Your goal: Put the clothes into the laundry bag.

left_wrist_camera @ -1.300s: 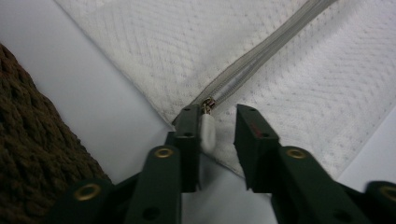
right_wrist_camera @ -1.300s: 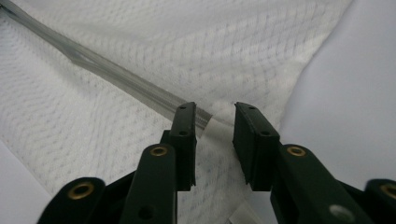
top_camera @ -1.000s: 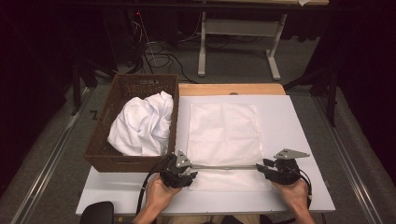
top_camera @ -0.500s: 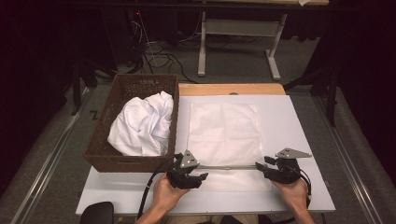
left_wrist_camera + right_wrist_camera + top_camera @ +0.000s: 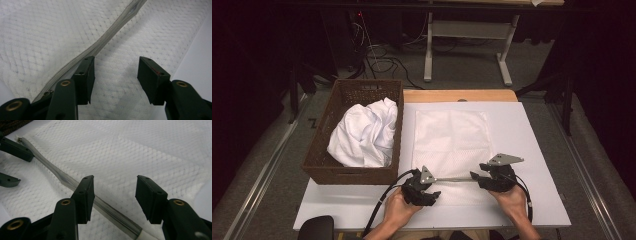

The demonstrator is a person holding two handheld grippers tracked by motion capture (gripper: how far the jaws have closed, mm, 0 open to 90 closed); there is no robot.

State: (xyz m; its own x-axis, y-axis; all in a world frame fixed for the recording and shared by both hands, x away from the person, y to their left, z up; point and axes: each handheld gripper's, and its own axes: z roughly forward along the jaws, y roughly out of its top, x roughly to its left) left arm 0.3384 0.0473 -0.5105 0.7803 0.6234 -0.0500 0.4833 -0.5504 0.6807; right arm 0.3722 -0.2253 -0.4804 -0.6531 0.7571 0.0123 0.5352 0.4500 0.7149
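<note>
A white mesh bag (image 5: pixel 452 135) lies flat on the white table (image 5: pixel 532 150). Its grey zipper (image 5: pixel 454 178) runs along the near edge. My left gripper (image 5: pixel 428 186) hovers over the bag's near left corner. Its jaws have just been opening and stand open (image 5: pixel 116 72) over bare mesh, with the zipper (image 5: pixel 110 32) passing just outside the left jaw. My right gripper (image 5: pixel 484 175) sits at the zipper's other end. It too has just been opening and is open (image 5: pixel 115 192), with the zipper (image 5: pixel 62 178) running under its left jaw. Nothing is pinched in either.
A dark wicker basket (image 5: pixel 352 175) stands at the table's left with a crumpled white cloth (image 5: pixel 364 132) in it. A wooden strip (image 5: pixel 459 95) borders the far edge. Cables trail from both grippers toward the near edge. The left gripper's jaws (image 5: pixel 15 148) show in the right gripper view.
Both hands have drawn inward toward each other along the bag's near edge. The stretch of zipper showing between the grippers is shorter. The bag and basket have not moved.
</note>
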